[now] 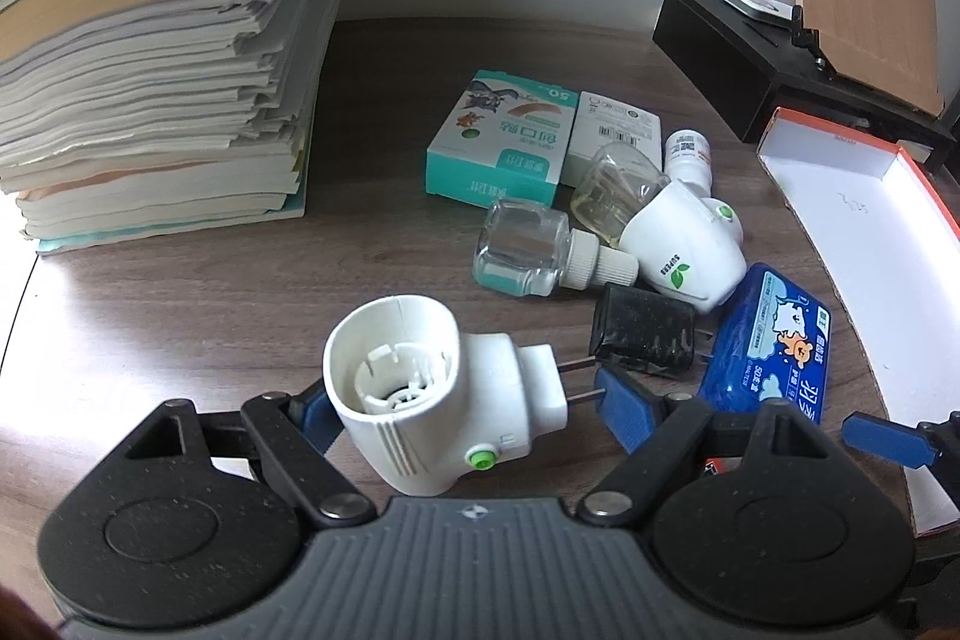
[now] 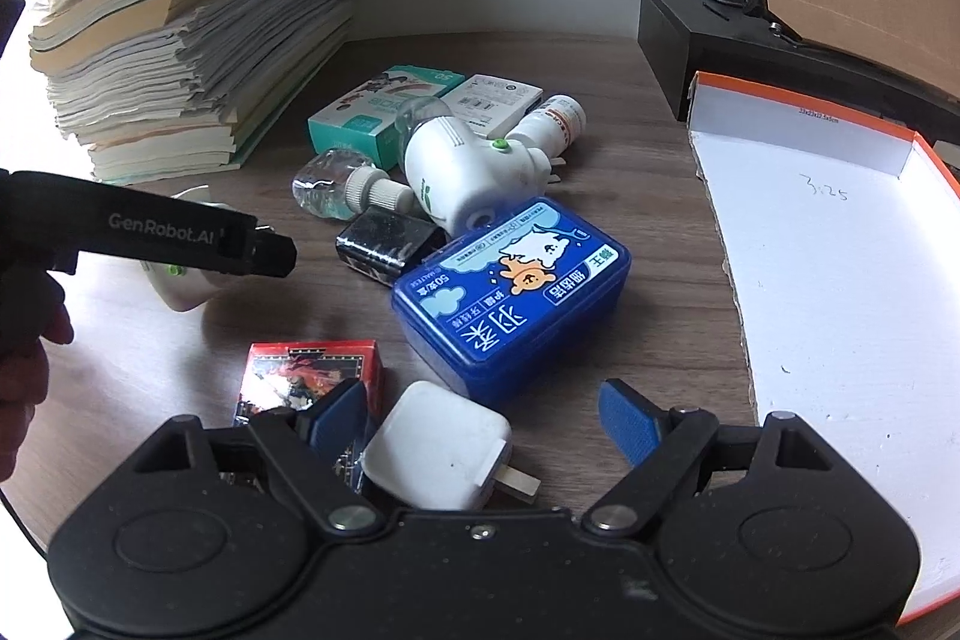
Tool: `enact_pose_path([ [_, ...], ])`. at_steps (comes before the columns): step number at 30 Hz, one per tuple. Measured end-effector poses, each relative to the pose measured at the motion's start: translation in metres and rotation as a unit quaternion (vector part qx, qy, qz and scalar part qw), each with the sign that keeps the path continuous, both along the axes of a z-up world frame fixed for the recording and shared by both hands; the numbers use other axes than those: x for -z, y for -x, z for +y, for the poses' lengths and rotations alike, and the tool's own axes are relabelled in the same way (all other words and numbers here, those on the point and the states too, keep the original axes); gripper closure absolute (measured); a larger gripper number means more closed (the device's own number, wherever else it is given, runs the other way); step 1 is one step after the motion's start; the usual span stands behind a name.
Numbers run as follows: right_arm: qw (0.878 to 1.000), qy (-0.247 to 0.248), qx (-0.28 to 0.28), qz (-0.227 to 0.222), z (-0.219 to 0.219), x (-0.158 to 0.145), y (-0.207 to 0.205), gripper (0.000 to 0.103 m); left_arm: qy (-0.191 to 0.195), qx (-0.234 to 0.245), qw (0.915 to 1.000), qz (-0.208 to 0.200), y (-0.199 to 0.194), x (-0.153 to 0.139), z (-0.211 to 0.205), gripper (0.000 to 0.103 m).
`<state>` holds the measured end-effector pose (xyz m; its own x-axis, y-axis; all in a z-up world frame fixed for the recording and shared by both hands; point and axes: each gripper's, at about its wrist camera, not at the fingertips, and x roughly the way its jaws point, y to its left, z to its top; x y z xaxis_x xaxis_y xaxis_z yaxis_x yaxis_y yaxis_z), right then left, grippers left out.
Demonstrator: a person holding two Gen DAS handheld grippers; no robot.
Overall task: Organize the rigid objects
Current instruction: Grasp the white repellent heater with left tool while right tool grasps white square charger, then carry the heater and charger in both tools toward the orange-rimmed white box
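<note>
The left claw (image 1: 462,400) pinches a white plug-in vaporizer (image 1: 420,400) between its blue pads (image 1: 624,406), one pad pressed on the round socket end and the other at the two metal prongs; the device's open socket faces up and its green button (image 1: 483,457) faces the camera. The right claw (image 2: 480,421) stands spread, its pads touching nothing, over a white charger plug (image 2: 438,445) that lies on the tabletop (image 2: 150,358) between them, nearer its left pad. Just left of that plug sits a red card box (image 2: 312,370).

Taking the blue tissue case (image 2: 510,304) as the landmark: a black adapter (image 2: 384,244) lies just behind its left corner, a second white vaporizer (image 2: 462,172) with its bottle attached rests touching its far edge, and a clear bottle (image 2: 336,187) lies left of that vaporizer. Farther back are a teal plaster box (image 2: 372,118), a white carton (image 2: 492,97) and a small white pill bottle (image 2: 552,118). To the case's right stands an open orange-edged white box (image 2: 840,280); behind that, a black box (image 2: 720,34). Far left of the case rises a tall stack of books (image 2: 180,52).
</note>
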<state>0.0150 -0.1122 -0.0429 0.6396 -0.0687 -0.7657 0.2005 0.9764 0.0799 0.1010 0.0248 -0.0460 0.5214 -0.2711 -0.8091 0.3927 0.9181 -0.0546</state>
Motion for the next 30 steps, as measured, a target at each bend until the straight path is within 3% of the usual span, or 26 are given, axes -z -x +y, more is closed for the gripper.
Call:
enact_pose_path([
  [3,1.0,-0.001,0.01,0.006,-0.004,0.0,0.006,0.005,0.002,-0.003,1.0,-0.002,0.002,-0.002,0.003,0.016],
  [7,1.0,0.01,-0.005,0.029,0.001,0.006,0.011,0.032,0.007,-0.012,0.9999,-0.003,0.005,-0.003,0.006,0.016],
  [12,0.998,0.056,-0.04,0.009,0.012,0.01,0.009,0.033,0.008,-0.011,0.9999,-0.002,0.009,-0.003,0.006,0.016],
  [21,0.997,0.063,-0.03,-0.024,0.002,-0.012,0.023,0.034,0.021,-0.01,0.9997,-0.009,0.021,-0.016,0.004,0.016],
  [30,0.995,0.069,0.002,-0.066,-0.062,-0.052,0.036,0.034,0.027,-0.021,0.999,-0.028,0.037,-0.04,-0.037,0.016],
])
